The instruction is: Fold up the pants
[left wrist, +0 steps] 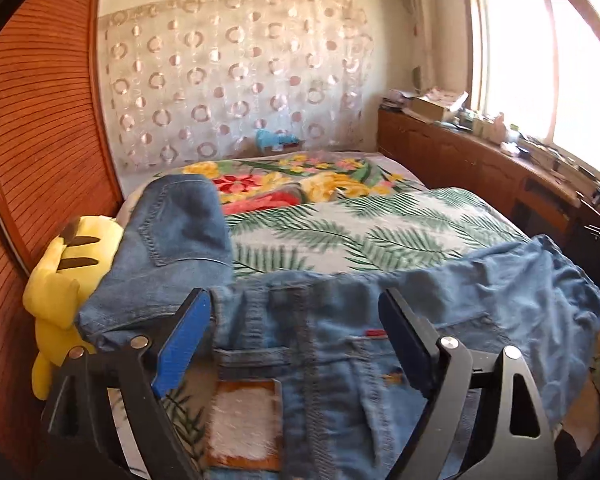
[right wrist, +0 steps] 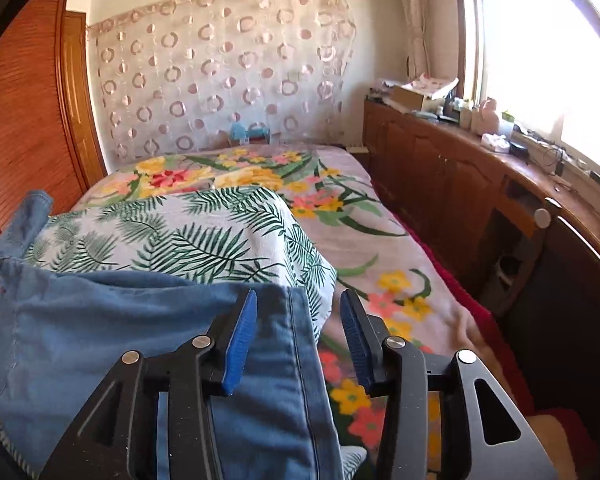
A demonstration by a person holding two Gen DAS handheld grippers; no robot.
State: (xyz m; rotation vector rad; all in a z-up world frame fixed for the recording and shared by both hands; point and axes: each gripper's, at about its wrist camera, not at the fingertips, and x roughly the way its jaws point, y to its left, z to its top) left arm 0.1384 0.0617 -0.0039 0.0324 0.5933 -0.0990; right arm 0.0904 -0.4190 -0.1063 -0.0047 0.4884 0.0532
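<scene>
Blue denim pants (left wrist: 340, 320) lie spread across the near end of the bed, with the waistband and its tan label patch (left wrist: 244, 420) close to the camera. One part with a back pocket (left wrist: 180, 224) is bunched up at the left. My left gripper (left wrist: 294, 300) hovers over the waistband with its jaws wide open and nothing pinched. In the right wrist view the pants (right wrist: 100, 320) fill the lower left, their seamed edge running under my right gripper (right wrist: 299, 300). That gripper is open; its blue pads do not press on the cloth.
The bed carries a leaf-print sheet (right wrist: 180, 232) over a flowered blanket (right wrist: 380, 248). A yellow plush toy (left wrist: 60, 280) leans against the slatted wooden wardrobe (left wrist: 40, 140) at the left. A cluttered wooden cabinet (right wrist: 460, 180) runs under the window at the right.
</scene>
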